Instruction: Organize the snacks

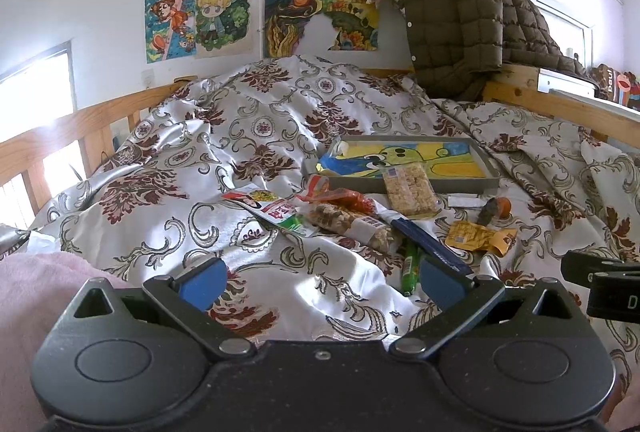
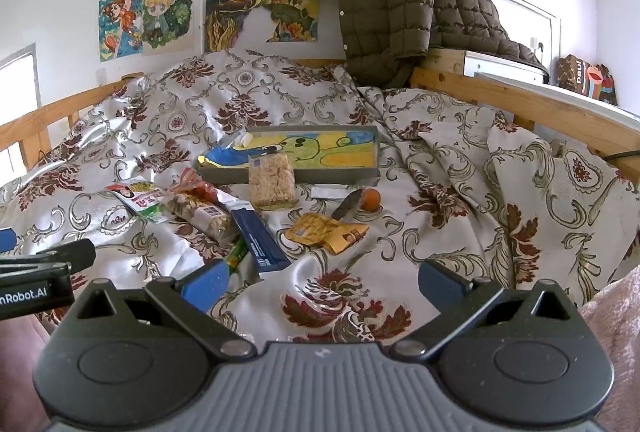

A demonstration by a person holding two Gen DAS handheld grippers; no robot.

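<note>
**A:** Where do the snacks lie, and why there?

**B:** They lie scattered on the bed's white satin quilt with maroon floral print (image 2: 320, 104), all in front of the shallow grey cardboard tray lined with a yellow-and-blue drawing (image 2: 372, 174). The tray is the likely collecting place. Only the clear-wrapped puffed-rice cake (image 2: 271, 179) touches it, leaning over its front wall, half in and half out.

**A:** And the rest, relative to the tray?

**B:** Before its left corner lies a heap: the red-and-green printed sachet (image 2: 142, 202), the orange-red crinkled packet (image 2: 196, 188) and the clear tube-shaped bag of mixed nuts (image 2: 204, 214), which overlap one another. The long navy-blue flat bar wrapper (image 2: 260, 240) runs from that heap towards the cameras, with the slim green stick pack (image 2: 236, 256) partly beneath it. In front of the tray's middle rests the yellow foil pouch (image 2: 326, 230). Nearer the front wall are a small white sachet (image 2: 332, 193) and a small orange round sweet (image 2: 371, 199) beside a dark wrapper (image 2: 346, 209).

**A:** How are the tools held?

**B:** The left hand-held gripper (image 1: 320, 278) and the right hand-held gripper (image 2: 322, 280) both hover above the quilt, well short of the tray. Both have their jaws spread wide and nothing between the blue pads. Judged as a ready posture: no snack is yet chosen.

**A:** A probable difficulty?

**B:** The soft, creased quilt gives under pressure, so thin, flat wrappers may be hard to pinch.
</note>
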